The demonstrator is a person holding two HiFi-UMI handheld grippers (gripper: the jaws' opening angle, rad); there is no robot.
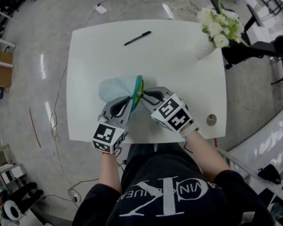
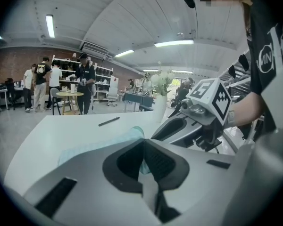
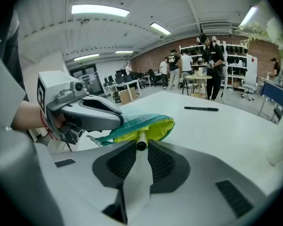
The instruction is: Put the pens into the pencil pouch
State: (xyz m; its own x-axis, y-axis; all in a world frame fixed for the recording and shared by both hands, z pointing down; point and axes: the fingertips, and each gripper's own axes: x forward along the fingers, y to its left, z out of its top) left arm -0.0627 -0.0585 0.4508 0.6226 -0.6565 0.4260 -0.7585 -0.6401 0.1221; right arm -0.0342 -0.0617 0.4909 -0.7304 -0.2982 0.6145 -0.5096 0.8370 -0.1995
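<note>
**Inspector:** The step in hand, by my reading, is feeding a pen into the pouch. Your left tongs (image 2: 143,149) are clamped tight on the pouch (image 1: 115,87) at its near edge, holding the mouth up off the bench (image 1: 179,79).

**Operator:** And the right?

**Inspector:** Your right tongs (image 1: 144,97) pinch the pen (image 3: 141,140) between their tips. It points at the yellow-lined opening (whether its far end has crossed the lip, I cannot tell).

**Operator:** What next?

**Inspector:** Push the pen straight in along its length, and hold the left side firm so the mouth does not collapse. Let go only once it is well inside. A second pen (image 1: 137,37) lies well apart, at the far side of the bench, not yet collected.
</note>
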